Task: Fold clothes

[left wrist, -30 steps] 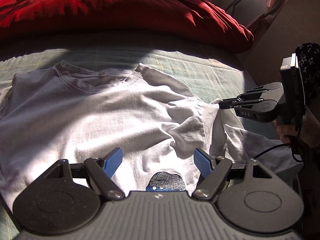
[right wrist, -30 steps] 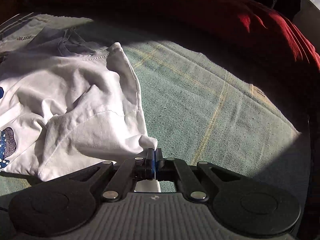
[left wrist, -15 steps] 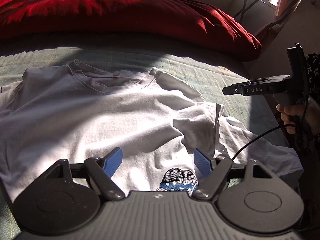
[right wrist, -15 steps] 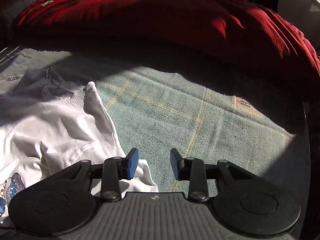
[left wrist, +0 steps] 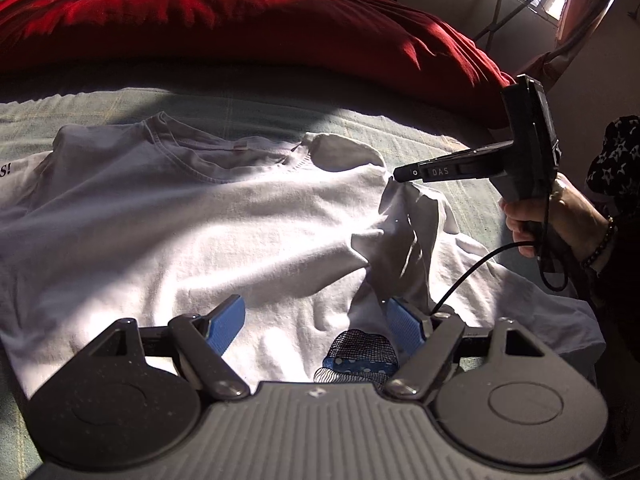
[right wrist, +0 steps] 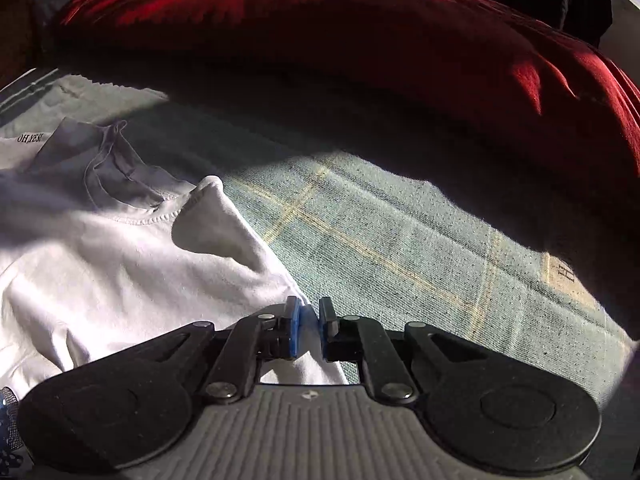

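A white T-shirt (left wrist: 240, 220) lies face up on a green blanket, its collar towards the red duvet and a blue print (left wrist: 356, 354) on the chest. My left gripper (left wrist: 316, 308) hovers open over the chest with the print between its blue pads (left wrist: 224, 320). At the shirt's right shoulder seam (right wrist: 280, 280), my right gripper (right wrist: 309, 312) has its jaws closing, with a narrow fold of white cloth pinched between them. In the left wrist view the right gripper (left wrist: 396, 174) has its tip at the shoulder, and the cloth tents up to it.
A bulky red duvet (left wrist: 240, 20) runs along the far side of the green blanket (right wrist: 400, 240). The hand (left wrist: 560, 216) that holds the right gripper trails a black cable (left wrist: 472, 276) over the crumpled right sleeve. Another white garment with black lettering (right wrist: 32, 138) lies at far left.
The right gripper let go of the sleeve tip, opened, moved along to the shoulder and closed on cloth there. The left gripper stayed open over the chest.
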Available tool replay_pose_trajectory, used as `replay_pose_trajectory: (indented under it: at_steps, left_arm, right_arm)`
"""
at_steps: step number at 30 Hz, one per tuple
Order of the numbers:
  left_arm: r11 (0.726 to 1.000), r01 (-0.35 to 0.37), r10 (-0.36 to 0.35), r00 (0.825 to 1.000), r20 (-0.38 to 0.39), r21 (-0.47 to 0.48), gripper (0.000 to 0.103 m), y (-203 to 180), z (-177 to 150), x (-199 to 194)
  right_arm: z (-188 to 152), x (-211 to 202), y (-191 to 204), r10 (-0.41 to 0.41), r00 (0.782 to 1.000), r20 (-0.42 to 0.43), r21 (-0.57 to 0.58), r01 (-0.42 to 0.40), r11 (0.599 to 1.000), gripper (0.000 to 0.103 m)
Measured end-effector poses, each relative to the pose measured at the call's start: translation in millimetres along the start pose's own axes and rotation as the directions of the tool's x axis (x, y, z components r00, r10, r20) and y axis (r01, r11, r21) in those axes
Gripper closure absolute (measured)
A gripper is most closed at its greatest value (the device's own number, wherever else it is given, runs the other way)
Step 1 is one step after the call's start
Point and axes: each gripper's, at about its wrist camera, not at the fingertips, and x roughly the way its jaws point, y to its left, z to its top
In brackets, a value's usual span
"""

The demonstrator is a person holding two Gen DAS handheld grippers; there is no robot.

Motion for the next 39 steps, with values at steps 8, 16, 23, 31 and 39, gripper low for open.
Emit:
replay_pose_trajectory:
  at_steps: [8, 16, 23, 31, 39]
  left_arm:
    - [0.998, -0.062, 0.061, 0.998, 0.03, 0.023, 0.025, 11, -6, -25]
    - [0.982, -0.191, 0.191, 0.981, 0.015, -0.008, 0.025, 34, -44, -75]
    - [0.972, -0.236, 0.234, 0.968, -0.095, -0.003, 0.024, 60, -93, -88]
    - [0.979, -0.177, 0.19, 0.971, -0.142, 0.102, 0.024, 93, -114, -100]
    - [0.966, -0.214, 0.234, 0.961, -0.149, 0.144, 0.024, 147, -135, -125]
  right_arm:
    - [-29, -50, 10, 0.081, 0.996, 0.032, 0.082, -0.084, 0.993, 0.066]
    - [-93, -85, 53, 0.387, 0.921, -0.035, 0.258, -0.366, 0.894, 0.051]
    - [-155, -101, 133, 0.523, 0.837, -0.16, 0.303, -0.463, 0.833, 0.051]
    - [-194, -105, 232, 0.517, 0.802, -0.299, 0.296, -0.437, 0.849, 0.051]
    - [-169, -100, 298, 0.425, 0.86, -0.282, 0.201, -0.38, 0.903, 0.051]
